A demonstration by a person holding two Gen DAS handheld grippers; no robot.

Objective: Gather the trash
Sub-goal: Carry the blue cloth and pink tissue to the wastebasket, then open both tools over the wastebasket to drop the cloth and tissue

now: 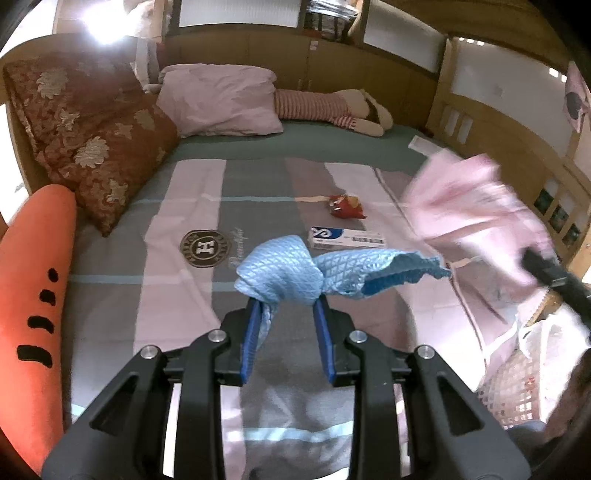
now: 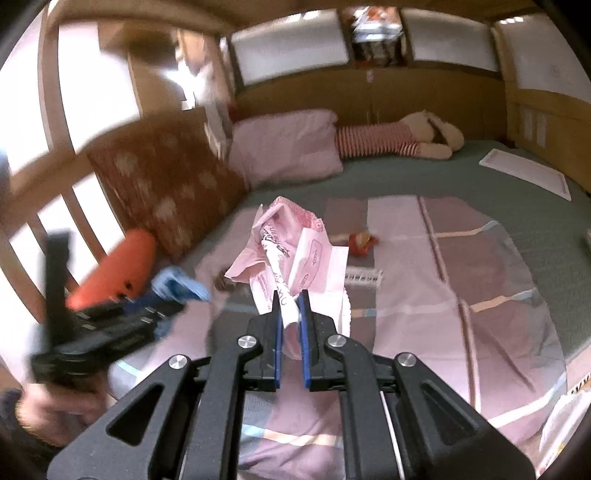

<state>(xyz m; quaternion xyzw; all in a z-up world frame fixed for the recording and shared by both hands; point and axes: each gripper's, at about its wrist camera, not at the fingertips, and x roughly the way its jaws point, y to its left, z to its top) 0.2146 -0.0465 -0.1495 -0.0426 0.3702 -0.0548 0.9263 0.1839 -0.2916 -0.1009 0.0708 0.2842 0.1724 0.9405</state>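
Blue cloth gripped (one); two wrappers on bed

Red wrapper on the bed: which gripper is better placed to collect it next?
Neither is free. Left gripper holds the blue cloth, right gripper a pink bag. Left, marginally: the red wrapper lies straight ahead.

1. I look across a bed covered with a grey, pink and green patchwork spread.
2. Wood panelling runs behind it, with frosted white panes set above.
3. A pink pillow and a dark red patterned cushion lean at the head.
4. An orange bolster lies along my left.
5. Bright glare burns at upper left.
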